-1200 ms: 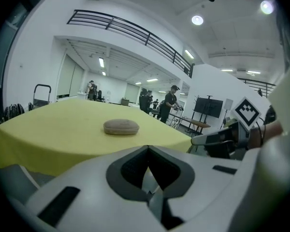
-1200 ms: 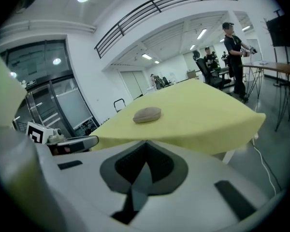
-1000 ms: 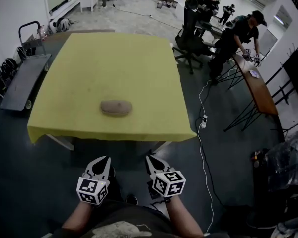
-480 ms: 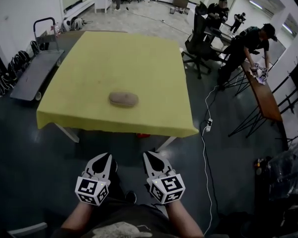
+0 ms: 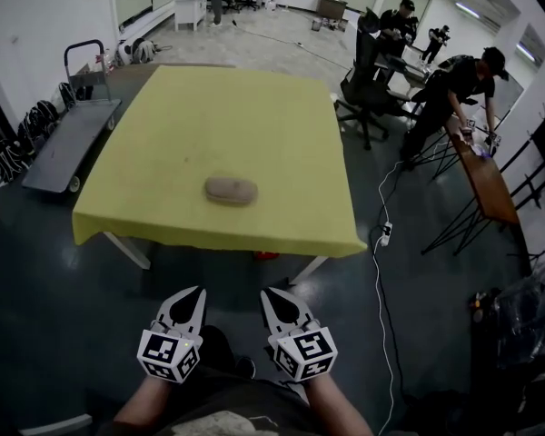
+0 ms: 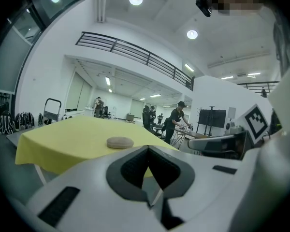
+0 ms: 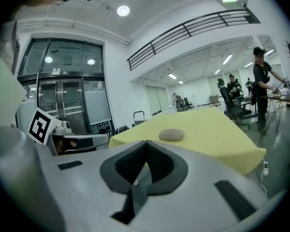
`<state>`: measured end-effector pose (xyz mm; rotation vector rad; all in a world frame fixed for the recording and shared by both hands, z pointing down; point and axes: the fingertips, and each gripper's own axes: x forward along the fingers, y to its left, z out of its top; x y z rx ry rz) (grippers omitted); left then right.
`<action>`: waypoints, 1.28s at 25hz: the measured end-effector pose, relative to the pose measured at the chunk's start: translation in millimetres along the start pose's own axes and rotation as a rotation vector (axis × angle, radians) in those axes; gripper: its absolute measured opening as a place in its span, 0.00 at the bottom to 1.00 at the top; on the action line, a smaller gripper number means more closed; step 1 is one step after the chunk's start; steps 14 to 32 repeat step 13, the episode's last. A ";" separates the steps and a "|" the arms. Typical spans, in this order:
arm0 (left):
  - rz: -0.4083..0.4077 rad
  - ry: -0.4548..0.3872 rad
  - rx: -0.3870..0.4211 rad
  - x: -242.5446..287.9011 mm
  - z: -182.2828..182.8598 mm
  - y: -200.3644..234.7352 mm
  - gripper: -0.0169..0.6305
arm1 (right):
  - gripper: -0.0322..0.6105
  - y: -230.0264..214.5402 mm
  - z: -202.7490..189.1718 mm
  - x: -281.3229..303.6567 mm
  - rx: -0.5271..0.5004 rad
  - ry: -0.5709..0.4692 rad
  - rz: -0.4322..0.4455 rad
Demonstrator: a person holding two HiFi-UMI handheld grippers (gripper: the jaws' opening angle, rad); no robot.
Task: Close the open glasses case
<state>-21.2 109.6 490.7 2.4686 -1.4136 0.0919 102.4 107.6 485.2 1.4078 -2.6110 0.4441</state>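
A tan oval glasses case [image 5: 231, 190] lies with its lid down on the yellow table [image 5: 254, 107], near the front edge. It also shows far off in the left gripper view [image 6: 120, 142] and the right gripper view [image 7: 171, 135]. My left gripper [image 5: 195, 291] and right gripper [image 5: 266, 292] hang side by side close to my body, over the dark floor and well short of the table. Each is shut with nothing held, as the left gripper [image 6: 147, 149] and right gripper [image 7: 146, 143] show in their own views.
A flat trolley [image 5: 59, 134] stands left of the table. Office chairs [image 5: 363, 84] and a person [image 5: 450, 80] bent over a side desk [image 5: 486, 175] are at the right. A cable [image 5: 379, 280] runs along the floor right of the table.
The table and case have drawn farther from me and sit higher in the head view. Both grippers stay shut, low by my body.
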 end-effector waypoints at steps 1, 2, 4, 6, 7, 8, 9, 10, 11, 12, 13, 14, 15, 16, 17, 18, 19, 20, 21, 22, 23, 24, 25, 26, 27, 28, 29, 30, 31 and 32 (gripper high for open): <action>-0.005 0.001 0.001 3.2 2.2 1.1 0.04 | 0.03 -2.9 0.9 3.2 0.001 0.004 -0.005; -0.010 -0.001 0.002 6.6 6.0 2.3 0.04 | 0.03 -5.6 2.6 6.3 0.003 0.006 -0.010; -0.018 -0.011 0.005 13.4 15.0 5.5 0.04 | 0.03 -9.5 6.7 12.2 0.006 0.007 -0.021; -0.029 -0.013 0.005 21.1 19.8 8.0 0.04 | 0.03 -13.0 9.1 16.9 0.008 0.006 -0.032; -0.036 -0.011 0.007 25.1 20.7 8.3 0.04 | 0.03 -15.0 9.6 18.8 0.011 0.007 -0.037; -0.043 -0.008 0.013 29.0 21.5 8.3 0.04 | 0.03 -17.1 9.8 20.7 0.014 0.008 -0.039; -0.049 -0.006 0.019 32.5 22.8 8.3 0.04 | 0.03 -19.4 9.9 22.7 0.016 0.011 -0.042; -0.053 -0.006 0.023 35.7 24.3 8.5 0.04 | 0.03 -21.8 10.2 24.6 0.017 0.014 -0.045; -0.056 -0.007 0.023 38.4 25.7 8.9 0.04 | 0.03 -24.2 10.7 26.4 0.018 0.015 -0.048; -0.059 -0.008 0.022 40.9 26.9 9.4 0.04 | 0.03 -26.7 11.4 28.0 0.018 0.016 -0.051; -0.061 -0.009 0.019 43.4 28.1 10.0 0.04 | 0.03 -29.1 12.2 29.6 0.019 0.017 -0.054; -0.061 -0.009 0.019 43.4 28.1 10.0 0.04 | 0.03 -29.1 12.2 29.6 0.019 0.017 -0.054; -0.061 -0.009 0.019 43.4 28.1 10.0 0.04 | 0.03 -29.1 12.2 29.6 0.019 0.017 -0.054; -0.061 -0.009 0.019 43.4 28.1 10.0 0.04 | 0.03 -29.1 12.2 29.6 0.019 0.017 -0.054; -0.061 -0.009 0.019 43.4 28.1 10.0 0.04 | 0.03 -29.1 12.2 29.6 0.019 0.017 -0.054; -0.061 -0.009 0.019 43.4 28.1 10.0 0.04 | 0.03 -29.1 12.2 29.6 0.019 0.017 -0.054; -0.061 -0.009 0.019 43.4 28.1 10.0 0.04 | 0.03 -29.1 12.2 29.6 0.019 0.017 -0.054; -0.061 -0.009 0.019 43.4 28.1 10.0 0.04 | 0.03 -29.1 12.2 29.6 0.019 0.017 -0.054; -0.061 -0.009 0.019 43.4 28.1 10.0 0.04 | 0.03 -29.1 12.2 29.6 0.019 0.017 -0.054; -0.061 -0.009 0.019 43.4 28.1 10.0 0.04 | 0.03 -29.1 12.2 29.6 0.019 0.017 -0.054; -0.061 -0.009 0.019 43.4 28.1 10.0 0.04 | 0.03 -29.1 12.2 29.6 0.019 0.017 -0.054; -0.061 -0.009 0.019 43.4 28.1 10.0 0.04 | 0.03 -29.1 12.2 29.6 0.019 0.017 -0.054; -0.061 -0.009 0.019 43.4 28.1 10.0 0.04 | 0.03 -29.1 12.2 29.6 0.019 0.017 -0.054; -0.061 -0.009 0.019 43.4 28.1 10.0 0.04 | 0.03 -29.1 12.2 29.6 0.019 0.017 -0.054; -0.061 -0.009 0.019 43.4 28.1 10.0 0.04 | 0.03 -29.1 12.2 29.6 0.019 0.017 -0.054; -0.061 -0.009 0.019 43.4 28.1 10.0 0.04 | 0.03 -29.1 12.2 29.6 0.019 0.017 -0.054; -0.061 -0.009 0.019 43.4 28.1 10.0 0.04 | 0.03 -29.1 12.2 29.6 0.019 0.017 -0.054; -0.061 -0.009 0.019 43.4 28.1 10.0 0.04 | 0.03 -29.1 12.2 29.6 0.019 0.017 -0.054; -0.061 -0.009 0.019 43.4 28.1 10.0 0.04 | 0.03 -29.1 12.2 29.6 0.019 0.017 -0.054; -0.061 -0.009 0.019 43.4 28.1 10.0 0.04 | 0.03 -29.1 12.2 29.6 0.019 0.017 -0.054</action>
